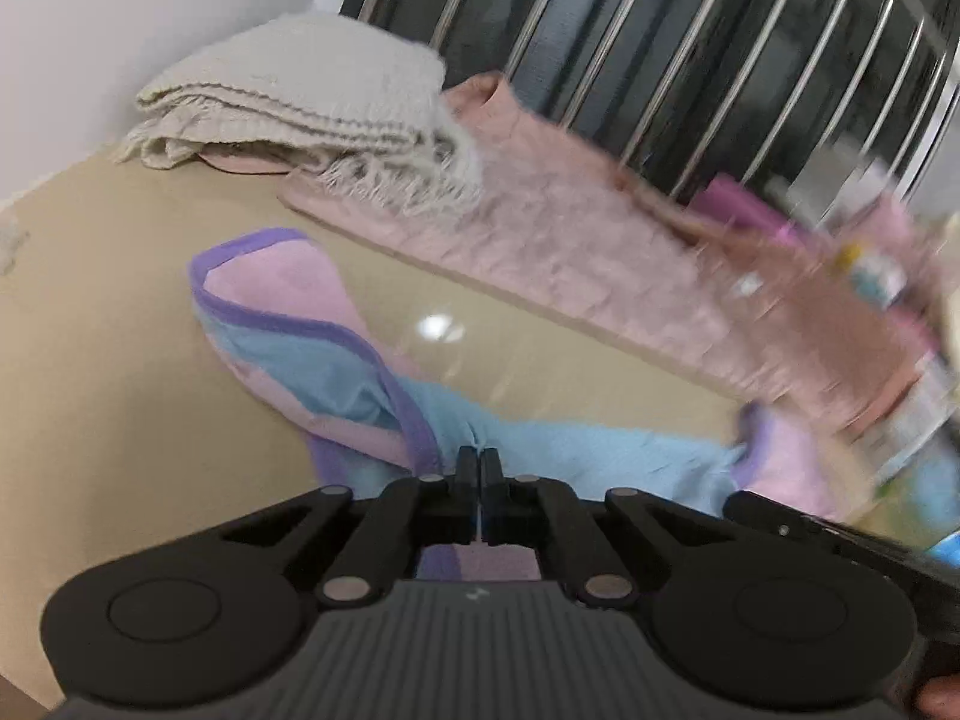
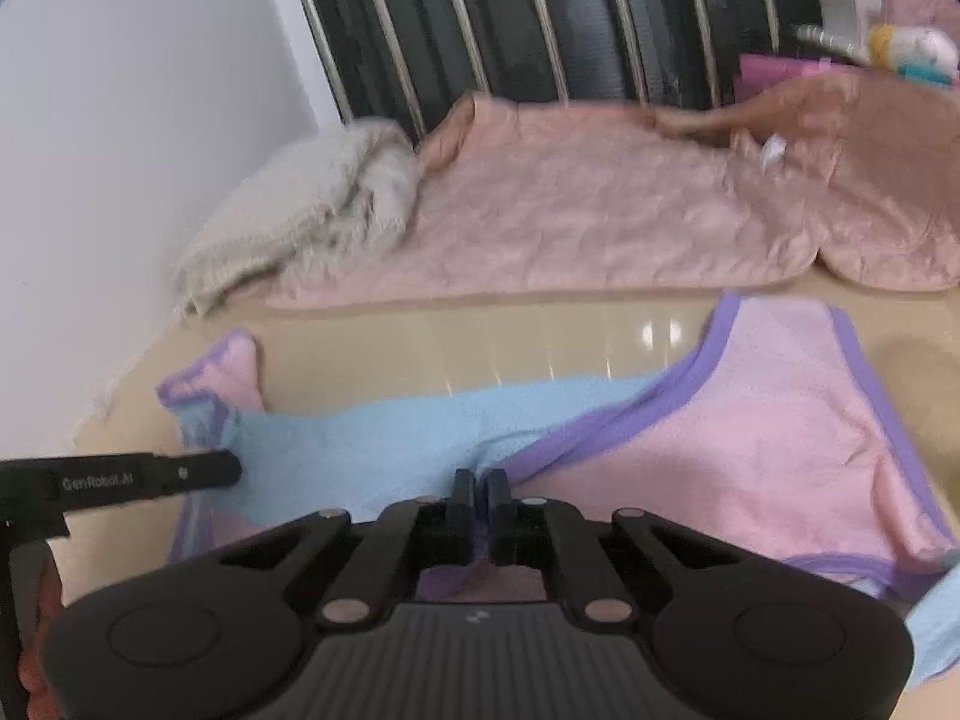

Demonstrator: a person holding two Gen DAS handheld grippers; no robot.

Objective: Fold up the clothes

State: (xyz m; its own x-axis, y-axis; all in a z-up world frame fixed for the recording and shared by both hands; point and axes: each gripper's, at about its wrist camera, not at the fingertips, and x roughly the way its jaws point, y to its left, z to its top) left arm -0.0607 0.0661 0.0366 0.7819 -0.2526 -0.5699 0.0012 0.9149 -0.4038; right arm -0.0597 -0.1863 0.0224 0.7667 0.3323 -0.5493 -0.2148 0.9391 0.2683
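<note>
Both grippers, left gripper and right gripper, are clamped on the blue-and-pink garment. It lies on the beige table, near a pink quilt at the far side.

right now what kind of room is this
Probably a home bedroom or laundry corner: a folded beige throw and pink quilted blanket lie on a glossy tan surface beside a barred window, with a pastel garment being folded.
</note>
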